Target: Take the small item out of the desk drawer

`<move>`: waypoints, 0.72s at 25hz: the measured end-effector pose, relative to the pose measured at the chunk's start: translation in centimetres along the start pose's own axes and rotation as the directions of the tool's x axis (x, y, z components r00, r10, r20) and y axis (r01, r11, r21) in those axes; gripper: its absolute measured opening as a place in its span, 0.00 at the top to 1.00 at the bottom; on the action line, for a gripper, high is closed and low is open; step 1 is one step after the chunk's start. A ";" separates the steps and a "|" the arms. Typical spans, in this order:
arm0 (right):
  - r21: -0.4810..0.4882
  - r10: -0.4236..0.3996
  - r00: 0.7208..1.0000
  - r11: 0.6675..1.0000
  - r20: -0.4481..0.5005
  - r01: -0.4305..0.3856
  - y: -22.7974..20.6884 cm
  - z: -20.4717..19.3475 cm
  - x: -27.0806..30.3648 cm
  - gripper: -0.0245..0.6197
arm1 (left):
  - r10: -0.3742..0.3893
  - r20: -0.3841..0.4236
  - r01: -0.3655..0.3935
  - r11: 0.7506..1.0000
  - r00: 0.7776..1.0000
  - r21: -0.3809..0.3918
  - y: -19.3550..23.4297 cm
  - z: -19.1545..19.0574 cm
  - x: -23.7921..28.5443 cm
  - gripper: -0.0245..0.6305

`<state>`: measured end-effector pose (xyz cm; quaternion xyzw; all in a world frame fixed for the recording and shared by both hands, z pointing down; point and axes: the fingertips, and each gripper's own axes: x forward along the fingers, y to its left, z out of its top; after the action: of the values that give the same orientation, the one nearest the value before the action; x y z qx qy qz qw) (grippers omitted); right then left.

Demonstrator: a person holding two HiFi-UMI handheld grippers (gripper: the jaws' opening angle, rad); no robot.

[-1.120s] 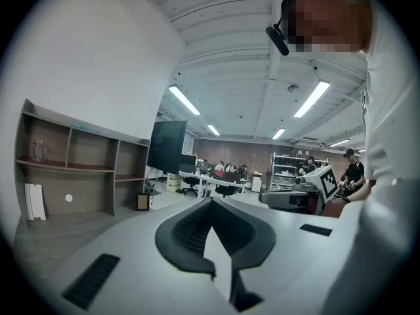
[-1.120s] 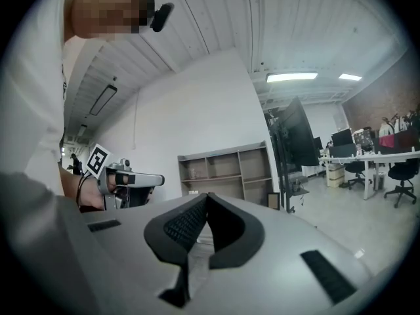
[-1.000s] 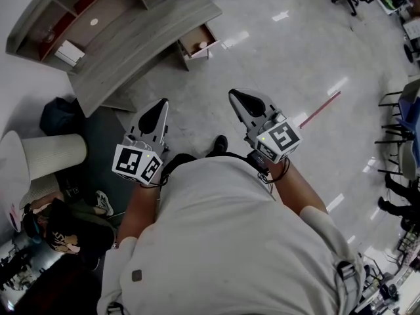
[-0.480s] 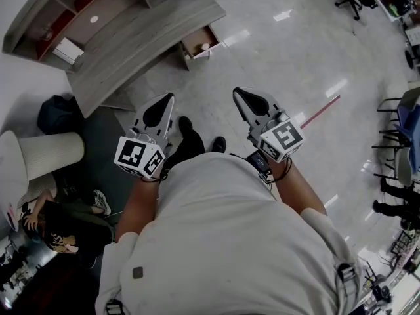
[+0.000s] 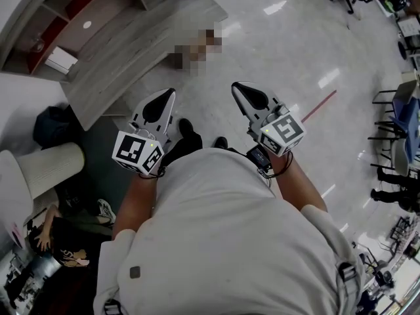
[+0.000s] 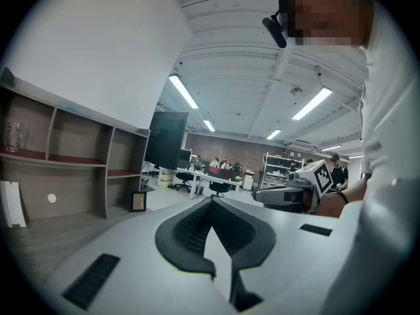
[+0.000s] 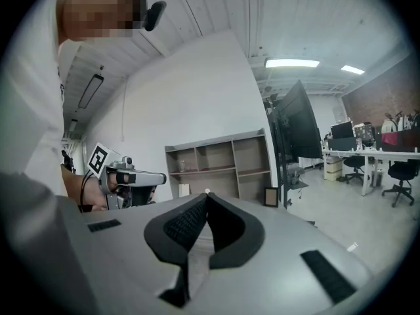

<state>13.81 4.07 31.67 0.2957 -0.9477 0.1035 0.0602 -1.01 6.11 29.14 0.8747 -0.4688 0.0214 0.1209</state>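
The left gripper (image 5: 164,100) and right gripper (image 5: 241,92) are both clenched and empty at frame centre, well apart from the desk (image 5: 131,44) at upper left. The drawer and small item cannot be made out. Arriving with jaws unreleased would likely shove the item, not grip it.

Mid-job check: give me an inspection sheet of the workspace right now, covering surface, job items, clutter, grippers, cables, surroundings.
Surface: grey wooden desk ahead on the left, shelf unit behind it.
Job's things: desk drawer and small item cannot be made out, that spot is blurred.
Clutter: white box in the shelf unit; black bag and ribbed white cylinder on the floor beside the desk.
Grippers: left gripper and right gripper both shut, empty, short of the desk.
Cables: black cable looped behind the right gripper.
Surroundings: glossy floor with a red strip; office chairs at right.
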 end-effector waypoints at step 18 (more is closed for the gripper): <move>-0.025 -0.064 0.996 0.998 -0.055 0.063 -0.1 1.9 9.5 0.94 | -0.080 -0.025 0.079 0.997 0.997 -0.013 10.6 0.4 0.8 0.94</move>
<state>6.00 -1.70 31.53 0.3219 -0.9370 0.0987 0.0932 -9.34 -0.27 30.92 0.8916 -0.4322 0.0250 0.1328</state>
